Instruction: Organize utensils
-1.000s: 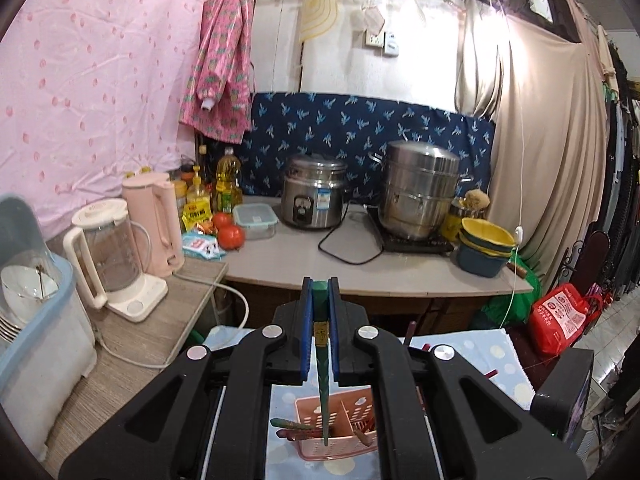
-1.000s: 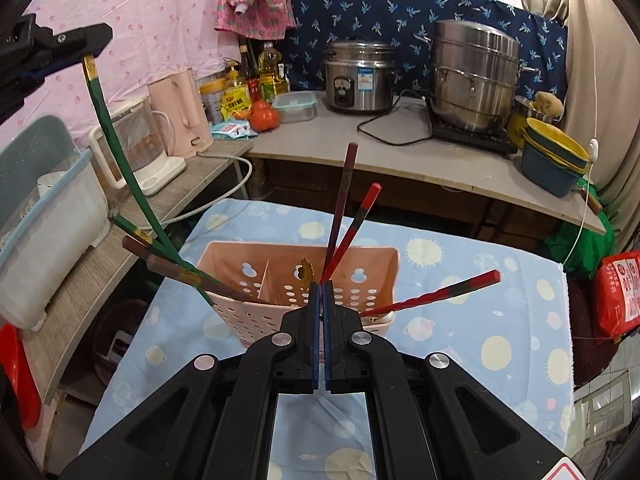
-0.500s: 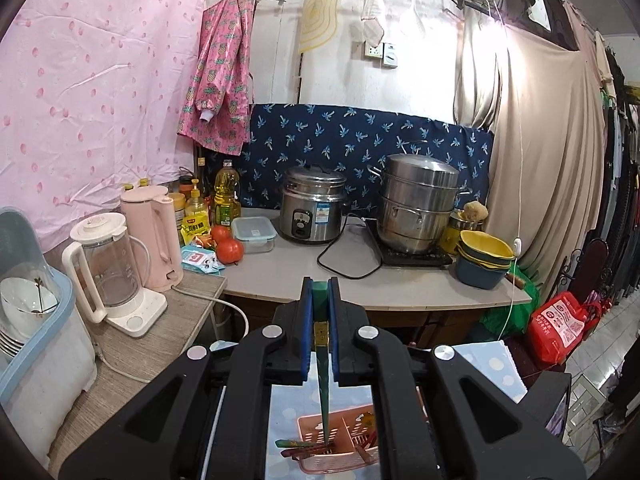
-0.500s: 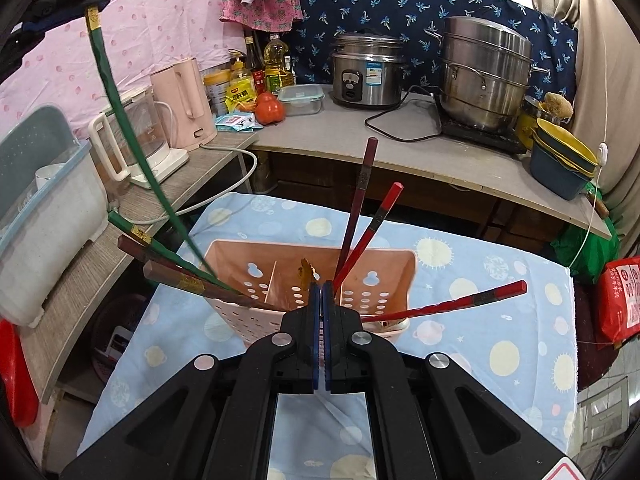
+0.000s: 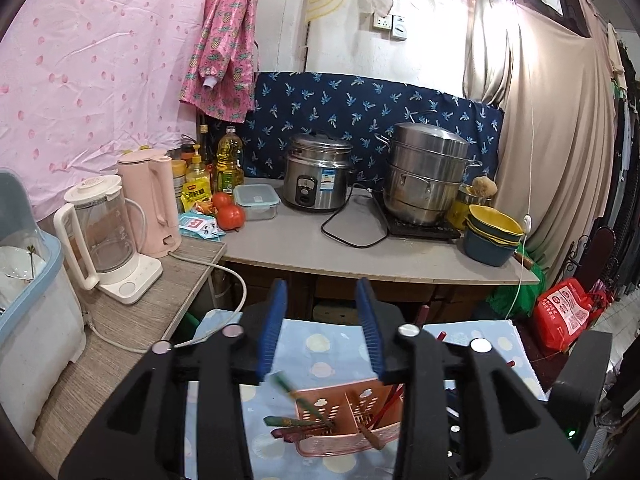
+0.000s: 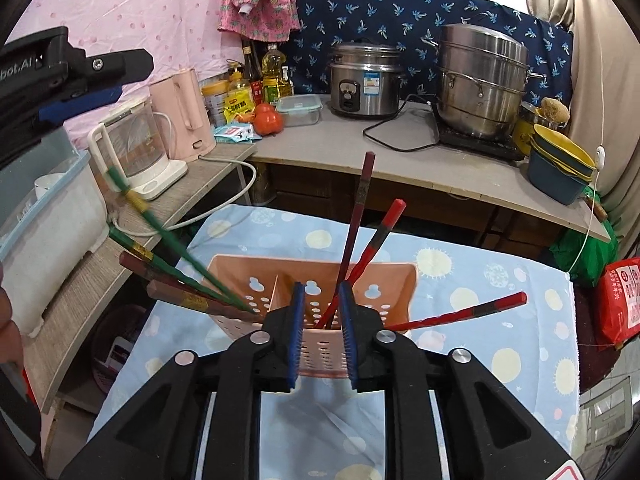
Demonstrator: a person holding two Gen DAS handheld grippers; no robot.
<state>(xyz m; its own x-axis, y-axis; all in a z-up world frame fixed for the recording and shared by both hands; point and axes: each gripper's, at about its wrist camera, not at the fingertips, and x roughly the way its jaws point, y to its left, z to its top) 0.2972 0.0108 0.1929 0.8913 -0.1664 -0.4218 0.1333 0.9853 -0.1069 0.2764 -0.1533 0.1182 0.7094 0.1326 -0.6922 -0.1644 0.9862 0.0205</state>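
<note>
Your left gripper (image 5: 320, 328) has let go of the green chopstick (image 6: 168, 236) it was pinching a second ago: its jaws are opening, nothing sits between the blue pads, and the stick now leans free, blurred in both views. Its tip is down in the left compartment of the pink utensil basket (image 6: 396, 276) and its gold-banded upper end points up and to the left, toward the left gripper seen high at the left edge of the right wrist view.

Your right gripper (image 6: 322, 320) was shut and its jaws are now opening too, to a narrow gap with nothing held; it hovers just over the basket's near rim.

Beside the released stick, a second green chopstick (image 6: 136, 246) and two brown chopsticks (image 6: 176, 296) slant out over the basket's left wall. In the right compartment two red chopsticks (image 6: 376, 236) stand tilted, nearly upright, and a third red chopstick (image 6: 460, 314) lies low, reaching right over the rim.

The basket stands on a blue cloth with pale spots (image 6: 500, 320). Behind it runs the desk (image 6: 420, 168) with a rice cooker (image 6: 366, 80), a steel steamer pot (image 6: 482, 80), stacked bowls (image 6: 560, 168), tomatoes (image 6: 268, 118) and bottles. To the left a lower wooden shelf (image 6: 188, 196) carries a blender jug (image 6: 136, 148) and a pink kettle (image 6: 188, 114).
</note>
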